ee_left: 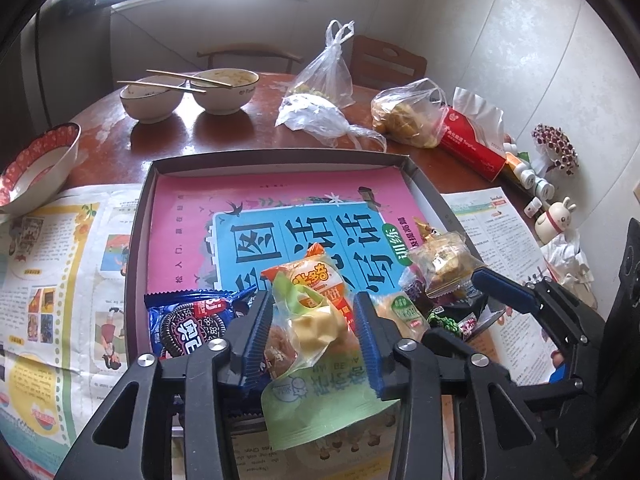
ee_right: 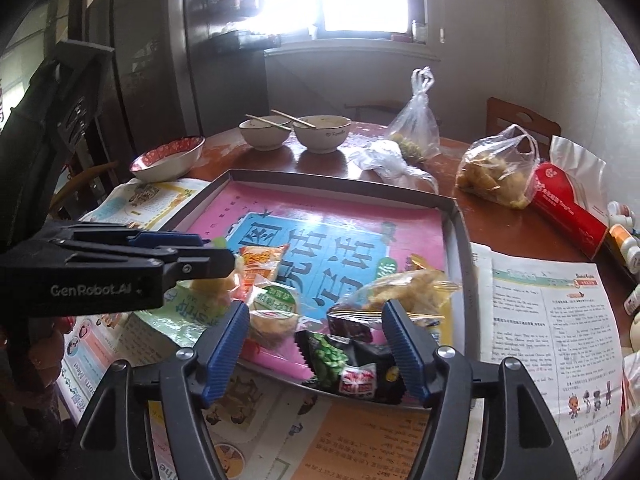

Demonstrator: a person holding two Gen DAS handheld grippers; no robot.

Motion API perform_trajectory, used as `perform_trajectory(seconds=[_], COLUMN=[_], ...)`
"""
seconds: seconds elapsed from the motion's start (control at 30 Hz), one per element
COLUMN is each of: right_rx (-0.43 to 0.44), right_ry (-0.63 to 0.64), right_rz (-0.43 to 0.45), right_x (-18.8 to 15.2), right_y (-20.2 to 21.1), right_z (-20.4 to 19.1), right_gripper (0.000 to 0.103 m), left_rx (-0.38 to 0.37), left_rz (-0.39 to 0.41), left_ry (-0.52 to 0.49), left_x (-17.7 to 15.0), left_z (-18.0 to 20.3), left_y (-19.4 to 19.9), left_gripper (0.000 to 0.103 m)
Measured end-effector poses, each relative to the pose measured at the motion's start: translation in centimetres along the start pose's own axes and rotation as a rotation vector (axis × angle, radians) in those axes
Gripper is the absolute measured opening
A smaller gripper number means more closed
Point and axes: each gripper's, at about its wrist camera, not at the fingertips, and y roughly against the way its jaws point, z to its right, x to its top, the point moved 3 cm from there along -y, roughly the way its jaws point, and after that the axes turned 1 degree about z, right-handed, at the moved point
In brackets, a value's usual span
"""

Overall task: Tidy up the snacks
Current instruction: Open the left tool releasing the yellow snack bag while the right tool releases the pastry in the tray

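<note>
While the left gripper (ee_left: 314,330) is pinching a green snack packet (ee_left: 320,396) at the tray's (ee_left: 280,156) near edge, the right gripper (ee_right: 316,344) is hovering spread over the black packet (ee_right: 352,364) and should be releasing gently, well inside the rim.

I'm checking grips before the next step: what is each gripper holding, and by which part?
The left gripper holds a green snack pouch by its crumpled top. The right gripper holds nothing; its jaws stand open over the black snack packet.
</note>
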Motion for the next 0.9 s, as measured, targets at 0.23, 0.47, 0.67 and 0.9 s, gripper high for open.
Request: perform_trajectory(seconds=[0.23,0.47,0.67,0.9], right_rx=[-0.019,-0.030,-0.038,-0.046], right_ry=[-0.028,-0.045,-0.054,-0.055], right_rz=[0.018,0.033,0.059,0.094], right_x=[0.0,-0.1,-0.1,-0.1], right_y=[0.6,1.1,1.9,3.2], right_z=[0.6,0.8,1.0,0.7], right_gripper=[0.072,0.077,0.081,0.088], left_rx=[0.009,0.015,0.031,0.050], left_rz=[0.015,0.029,0.052,0.090], left_ry=[-0.001,-0.004,-0.008,-0.019], left_x=[0.0,-0.1,-0.2,-0.7], left_z=[0.1,0.4,0.7,1.1], left_y=[0.5,1.2,1.9,3.1], left_gripper=[0.054,0.064,0.074,0.078])
